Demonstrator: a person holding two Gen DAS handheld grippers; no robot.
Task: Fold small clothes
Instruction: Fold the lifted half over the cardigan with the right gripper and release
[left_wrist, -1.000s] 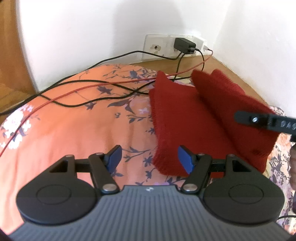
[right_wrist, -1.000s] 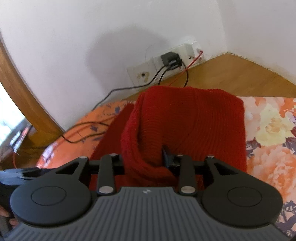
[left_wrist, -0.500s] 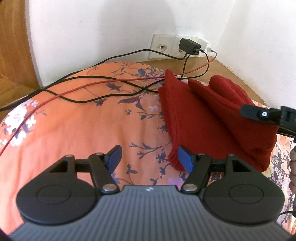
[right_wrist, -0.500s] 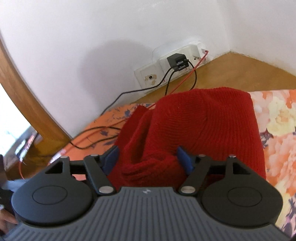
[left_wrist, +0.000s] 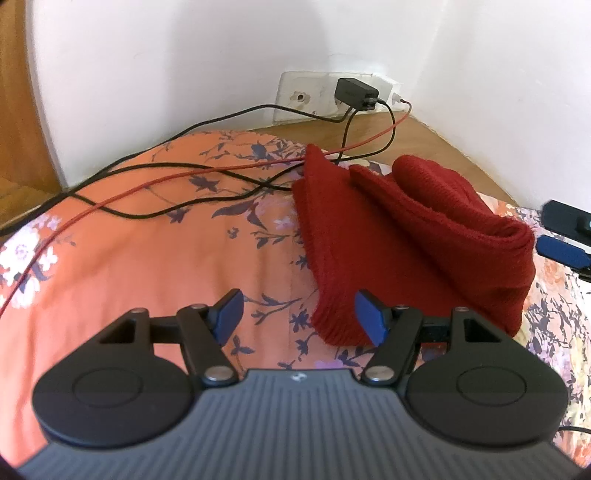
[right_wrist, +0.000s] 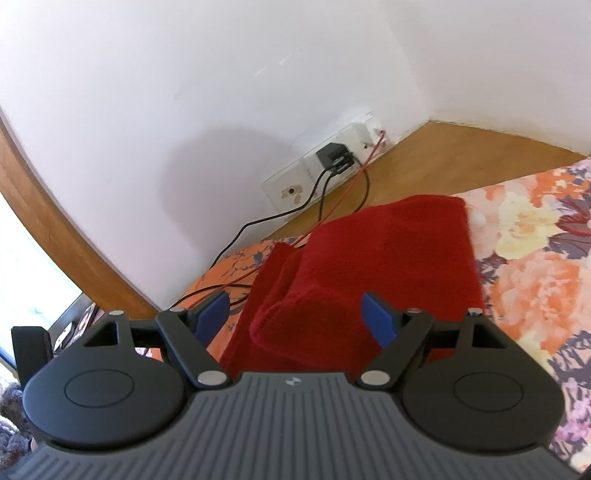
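A red knitted garment (left_wrist: 402, 236) lies folded over on a floral orange bedspread (left_wrist: 155, 258), near the corner of the room where a wall socket (left_wrist: 317, 96) sits low on the white wall.

The left gripper (left_wrist: 299, 317) has its blue-tipped fingers (left_wrist: 229, 312) spread wide and holds nothing. The near edge of the garment reaches in front of its right-hand finger, while the left-hand finger stands over bare bedspread, apart from the knit. Most of the garment lies ahead of that gripper and to the right. Black and red cables (left_wrist: 207, 177) run from the socket across the bedspread and pass at the garment's far corner.

The right gripper (right_wrist: 295, 317) is also wide apart and empty. The garment's rolled near fold (right_wrist: 295, 325) lies between its two fingers, with a clear gap to the left one; whether the right one touches the knit cannot be told. In the left wrist view, the tip of the right gripper shows at the frame's right edge, just beside the garment's thick folded end.
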